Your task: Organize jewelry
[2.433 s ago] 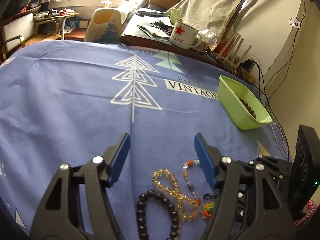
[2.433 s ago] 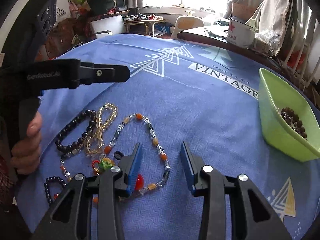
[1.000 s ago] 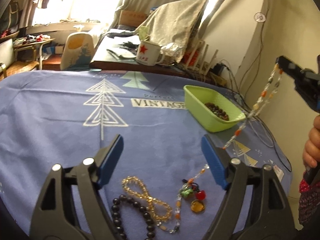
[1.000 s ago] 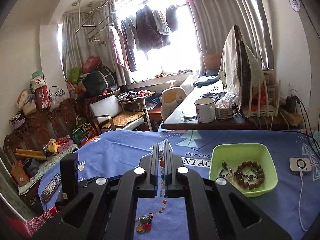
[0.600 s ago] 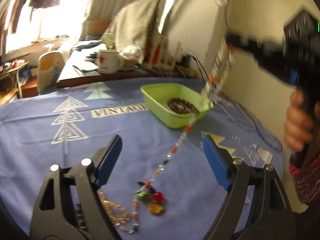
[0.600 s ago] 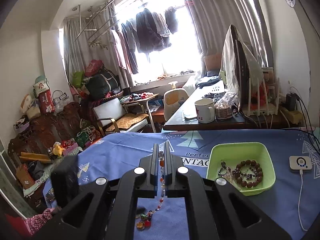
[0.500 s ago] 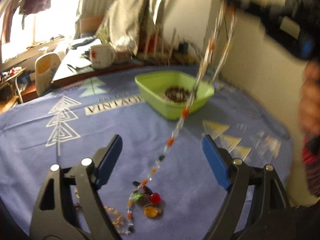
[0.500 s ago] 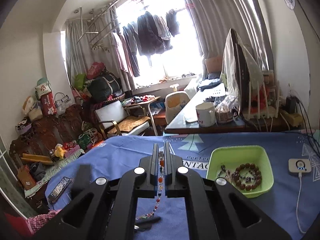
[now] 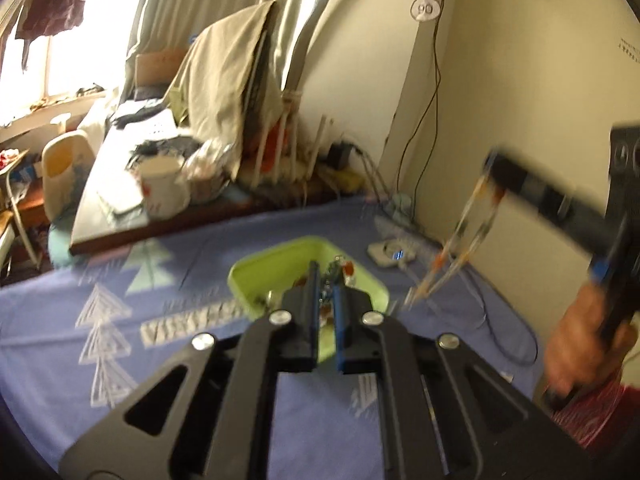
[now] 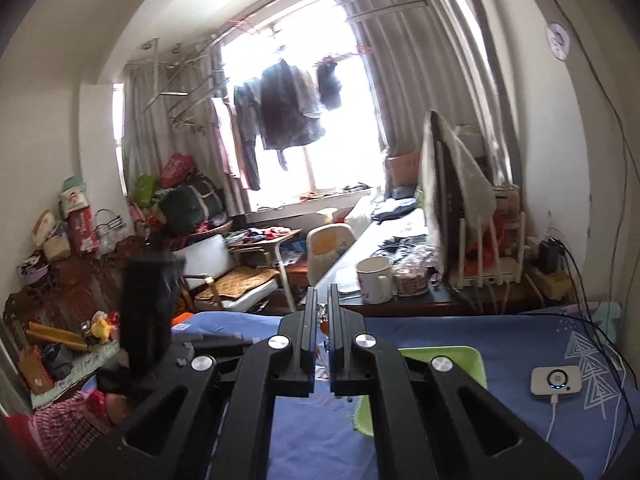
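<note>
A clear and orange bead necklace [image 9: 460, 240] hangs as a doubled strand from my right gripper [image 9: 490, 168], which is shut on its top. Its lower end runs left toward my left gripper [image 9: 325, 276]. That gripper's jaws are shut, with the necklace's green and red charm cluster [image 9: 340, 270] pinched at the tips. Both hover above the lime green tray [image 9: 256, 280], which holds dark beads, partly hidden. In the right wrist view an orange bead [image 10: 322, 322] shows between the closed fingers of the right gripper [image 10: 322, 304], with the tray [image 10: 460, 354] below.
A blue printed cloth [image 9: 120, 340] covers the table. A white charger puck [image 10: 556, 380] with its cable lies right of the tray. A desk behind holds a white mug [image 9: 164, 194] and clutter. A person's hand [image 9: 576, 344] grips the right handle near the wall.
My left gripper rose, swung toward the green tray and went from wide open to shut on the charm end. The necklace left the cloth. The right gripper climbed a little, still shut.
</note>
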A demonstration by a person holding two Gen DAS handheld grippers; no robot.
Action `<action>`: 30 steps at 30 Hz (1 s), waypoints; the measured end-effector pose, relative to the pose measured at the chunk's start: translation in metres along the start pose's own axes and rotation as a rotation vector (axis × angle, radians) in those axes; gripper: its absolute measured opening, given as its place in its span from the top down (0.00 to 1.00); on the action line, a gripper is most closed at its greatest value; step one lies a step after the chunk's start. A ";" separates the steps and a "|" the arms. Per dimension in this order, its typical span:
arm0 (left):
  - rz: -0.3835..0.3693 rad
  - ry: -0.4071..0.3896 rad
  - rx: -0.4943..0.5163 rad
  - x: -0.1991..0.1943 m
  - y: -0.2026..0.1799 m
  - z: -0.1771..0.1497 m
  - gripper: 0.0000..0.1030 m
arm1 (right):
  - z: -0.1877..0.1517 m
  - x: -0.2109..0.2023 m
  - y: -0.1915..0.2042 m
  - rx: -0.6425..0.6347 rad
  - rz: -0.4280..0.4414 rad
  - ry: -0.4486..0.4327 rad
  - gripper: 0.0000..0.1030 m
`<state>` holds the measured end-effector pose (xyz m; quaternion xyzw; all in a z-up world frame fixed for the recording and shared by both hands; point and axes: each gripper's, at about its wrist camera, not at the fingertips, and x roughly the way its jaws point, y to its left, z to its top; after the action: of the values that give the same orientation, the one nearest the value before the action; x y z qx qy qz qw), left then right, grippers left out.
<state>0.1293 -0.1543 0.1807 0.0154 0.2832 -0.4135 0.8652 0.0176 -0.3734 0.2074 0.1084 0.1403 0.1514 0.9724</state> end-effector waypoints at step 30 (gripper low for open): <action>0.325 0.086 -0.257 -0.085 0.127 -0.116 0.66 | -0.125 0.075 -0.001 0.160 0.174 0.379 0.69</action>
<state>0.1238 0.0189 0.1000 -0.0320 0.3642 -0.2277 0.9025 0.0483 -0.3291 0.0724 0.1664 0.3224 0.2408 0.9002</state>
